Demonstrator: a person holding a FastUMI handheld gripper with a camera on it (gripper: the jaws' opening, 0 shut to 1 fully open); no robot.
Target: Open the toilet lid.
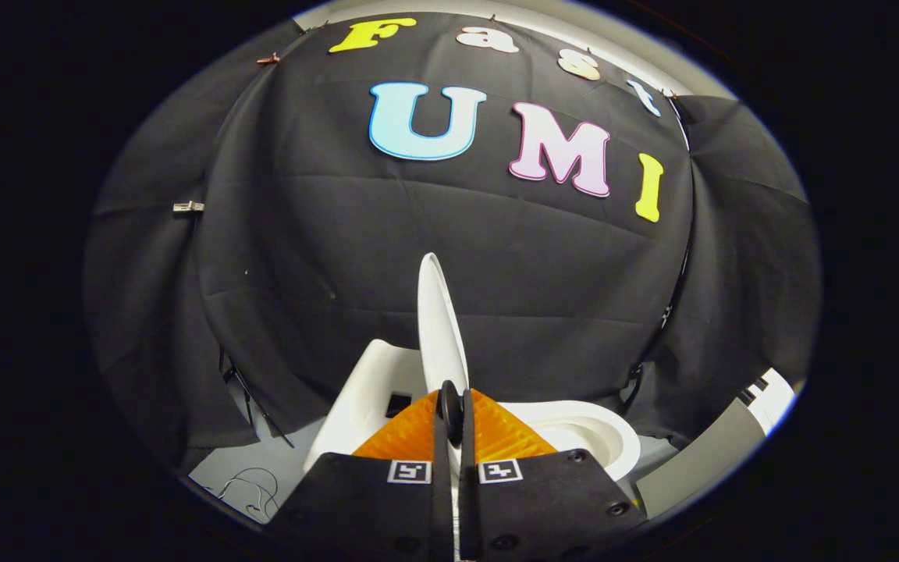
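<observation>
The toilet lid is seen edge-on, raised to a near-upright position above the toilet. Its lower edge is held between the two fingers of the tool, which are closed tightly on it from either side, with almost no gap between them. The tool is thus recorded as clenched on the lid.

The bowl is seen just beyond and to the right of the fingers, its rim exposed and its opening visible. The white rear body of the toilet, the tank, is seen to the left of the lid, with a small dark square recess on its face.

The lid's upper edge is outlined against the black cloth wall behind it. A pale floor is noted at lower left, with a thin cable lying looped on it. A grey and white panel is noted at lower right, well apart from the bowl; its nature cannot be told.
</observation>
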